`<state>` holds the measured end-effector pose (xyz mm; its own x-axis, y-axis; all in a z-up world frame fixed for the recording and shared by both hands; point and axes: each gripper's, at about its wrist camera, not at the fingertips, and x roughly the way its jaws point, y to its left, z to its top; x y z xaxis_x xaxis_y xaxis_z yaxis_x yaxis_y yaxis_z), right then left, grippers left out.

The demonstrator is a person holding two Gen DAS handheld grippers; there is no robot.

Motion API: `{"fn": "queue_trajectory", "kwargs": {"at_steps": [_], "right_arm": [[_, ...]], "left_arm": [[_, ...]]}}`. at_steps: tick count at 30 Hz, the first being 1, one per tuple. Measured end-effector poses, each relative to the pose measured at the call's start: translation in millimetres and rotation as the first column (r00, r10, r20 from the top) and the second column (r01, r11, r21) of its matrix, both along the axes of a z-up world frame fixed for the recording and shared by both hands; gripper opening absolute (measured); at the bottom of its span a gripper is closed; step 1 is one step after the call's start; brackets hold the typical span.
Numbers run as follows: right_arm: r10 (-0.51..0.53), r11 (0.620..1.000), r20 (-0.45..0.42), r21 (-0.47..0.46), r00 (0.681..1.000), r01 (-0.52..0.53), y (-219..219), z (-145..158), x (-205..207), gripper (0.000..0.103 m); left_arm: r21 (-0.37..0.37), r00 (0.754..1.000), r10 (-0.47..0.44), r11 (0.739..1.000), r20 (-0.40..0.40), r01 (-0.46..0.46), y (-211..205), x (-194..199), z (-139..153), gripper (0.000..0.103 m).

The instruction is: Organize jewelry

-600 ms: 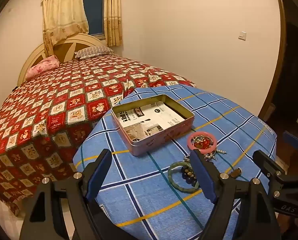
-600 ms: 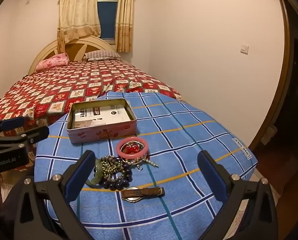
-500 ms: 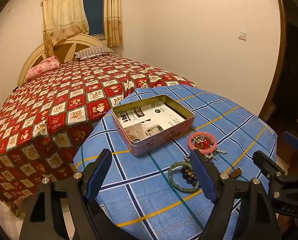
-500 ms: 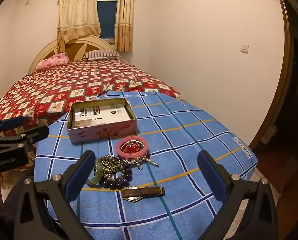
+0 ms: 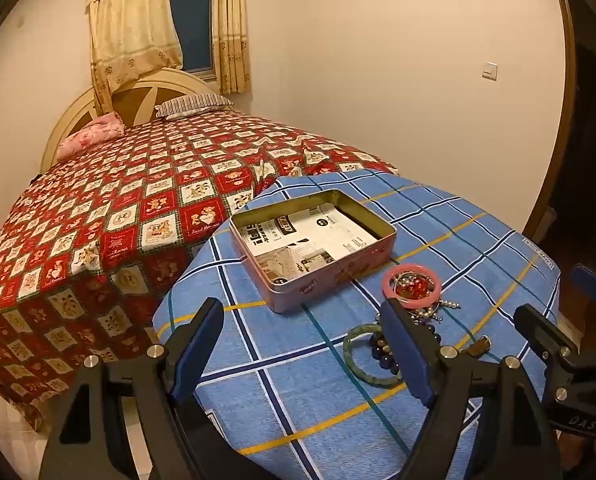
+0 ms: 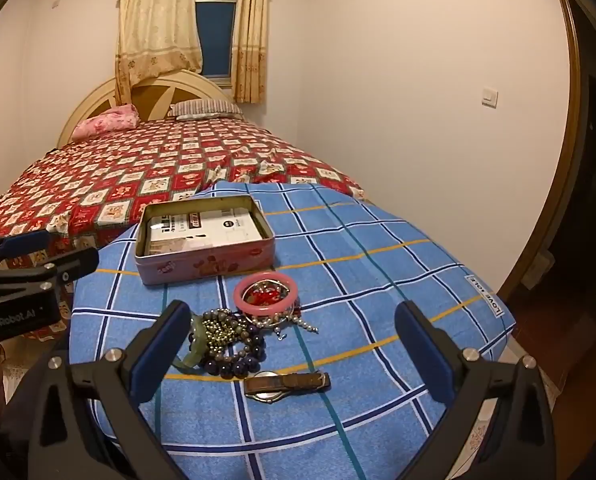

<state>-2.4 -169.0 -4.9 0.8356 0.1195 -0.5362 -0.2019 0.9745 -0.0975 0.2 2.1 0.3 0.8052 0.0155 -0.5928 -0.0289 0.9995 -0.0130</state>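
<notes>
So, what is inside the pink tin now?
The tin holds only printed paper lying flat on its bottom; no jewelry is in it. Whatever lies under the paper is covered, and the near wall hides the front strip.

An open pink tin (image 6: 204,266), paper-lined, sits beyond the spread right gripper (image 6: 292,354). Nearer its tips lie a pink bangle (image 6: 266,293), dark bead bracelets (image 6: 230,346), a green bangle (image 5: 368,362) and a brown-strapped watch (image 6: 286,385).

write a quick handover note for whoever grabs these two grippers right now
Left gripper: open, empty, above the blue cloth.
Right gripper: open, empty, over the pile.
Tin: open, holds only printed paper.
Pink bangle, green bangle, dark bead bracelets and watch all lie loose on the cloth.
Done: nothing yet. Left: move every piece into the tin.
</notes>
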Motion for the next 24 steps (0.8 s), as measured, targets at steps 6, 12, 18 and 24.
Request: {"fn": "queue_trajectory", "kwargs": {"at_steps": [6, 12, 18, 24], "right_arm": [[0.000, 1.000, -0.003, -0.002, 1.000, 0.000, 1.6, -0.4, -1.3, 0.103], [0.001, 1.000, -0.004, -0.002, 1.000, -0.001, 1.8, -1.8, -1.4, 0.103], [0.001, 1.000, -0.006, -0.002, 1.000, -0.001, 1.8, -1.8, -1.3, 0.103], [0.002, 1.000, -0.006, -0.002, 1.000, -0.002, 1.8, -2.2, -1.2, 0.103]], "left_arm": [[0.002, 1.000, 0.001, 1.000, 0.002, -0.001, 2.8, -0.9, -1.1, 0.080], [0.009, 1.000, 0.001, 1.000, 0.001, -0.001, 3.9, -1.0, -2.2, 0.081], [0.010, 1.000, 0.004, 1.000, -0.003, -0.004, 3.7, -2.1, -2.6, 0.081], [0.010, 1.000, 0.005, 1.000, -0.003, -0.005, 4.4, -2.4, -2.7, 0.080]]}}
